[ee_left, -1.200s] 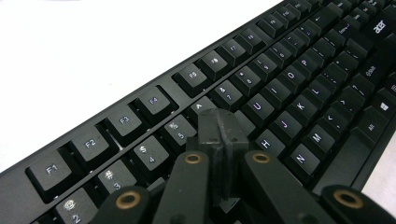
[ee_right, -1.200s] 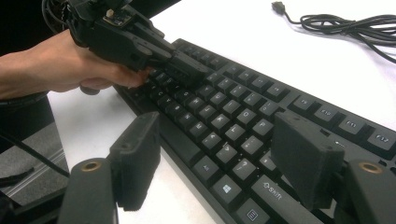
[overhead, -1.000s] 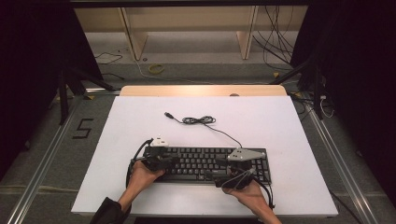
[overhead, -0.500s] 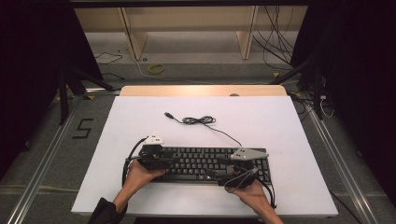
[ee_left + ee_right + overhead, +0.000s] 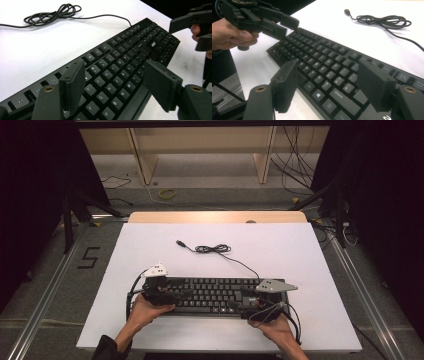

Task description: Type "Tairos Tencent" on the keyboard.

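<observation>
A black keyboard (image 5: 212, 295) lies flat near the person's edge of the white table (image 5: 310, 265), with a narrow strip of bare top between its front edge and the table's rim and wide open room beyond its back edge.

The left gripper (image 5: 113, 86) hovers over the keyboard's left end. Its jaws have just been opening and now stand wide, their pads apart above the letter keys, with nothing pressed between them.

The right gripper (image 5: 327, 86) hangs over the right end, jaws likewise wide, straddling the bottom rows of keys and the front edge without clamping them.

The keyboard is matte hard plastic, a long low slab with rows of small squared keys bearing white letters. The jaws are blunt, flat black blocks with a dull, slightly grainy face.

Past the jaws, behind the keyboard, its thin black cable (image 5: 212, 249) runs from the back edge into a loose coil on the table, ending in a free plug (image 5: 180, 243). The coil lies well apart from both grippers.
</observation>
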Tool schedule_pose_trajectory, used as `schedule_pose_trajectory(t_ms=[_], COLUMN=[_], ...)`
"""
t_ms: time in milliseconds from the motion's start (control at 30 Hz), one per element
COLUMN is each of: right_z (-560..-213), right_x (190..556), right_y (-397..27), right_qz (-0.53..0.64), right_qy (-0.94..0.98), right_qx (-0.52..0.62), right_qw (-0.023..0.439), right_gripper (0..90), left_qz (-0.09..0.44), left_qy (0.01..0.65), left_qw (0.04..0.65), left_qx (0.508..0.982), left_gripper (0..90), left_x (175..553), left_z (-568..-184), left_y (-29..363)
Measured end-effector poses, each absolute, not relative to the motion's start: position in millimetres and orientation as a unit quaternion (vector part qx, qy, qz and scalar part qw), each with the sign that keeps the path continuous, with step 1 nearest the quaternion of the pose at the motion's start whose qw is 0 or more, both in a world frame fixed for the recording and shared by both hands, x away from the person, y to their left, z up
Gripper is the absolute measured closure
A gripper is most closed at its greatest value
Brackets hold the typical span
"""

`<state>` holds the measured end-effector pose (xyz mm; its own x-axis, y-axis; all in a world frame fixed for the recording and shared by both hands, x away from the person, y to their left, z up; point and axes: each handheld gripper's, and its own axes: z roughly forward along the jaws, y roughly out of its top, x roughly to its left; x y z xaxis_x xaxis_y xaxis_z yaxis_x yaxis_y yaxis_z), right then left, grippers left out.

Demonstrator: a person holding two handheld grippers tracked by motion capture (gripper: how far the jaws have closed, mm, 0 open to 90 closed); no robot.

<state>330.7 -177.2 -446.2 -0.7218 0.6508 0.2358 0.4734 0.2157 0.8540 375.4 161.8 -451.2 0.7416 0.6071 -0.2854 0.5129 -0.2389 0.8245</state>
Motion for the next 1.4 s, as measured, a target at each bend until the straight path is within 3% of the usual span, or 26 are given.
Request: schedule_pose_trajectory(t_ms=[1400], right_z=[-453], right_x=[297], right_y=[-235], right_qz=[0.521], right_qy=[0.751], right_qx=[0.386], right_qw=[0.129], right_gripper=[33.0], left_qz=[0.044], left_qy=[0.358], left_qw=[0.535], left_qx=[0.764], left_gripper=[25.5], left_x=[319], left_z=[-455], left_y=[189])
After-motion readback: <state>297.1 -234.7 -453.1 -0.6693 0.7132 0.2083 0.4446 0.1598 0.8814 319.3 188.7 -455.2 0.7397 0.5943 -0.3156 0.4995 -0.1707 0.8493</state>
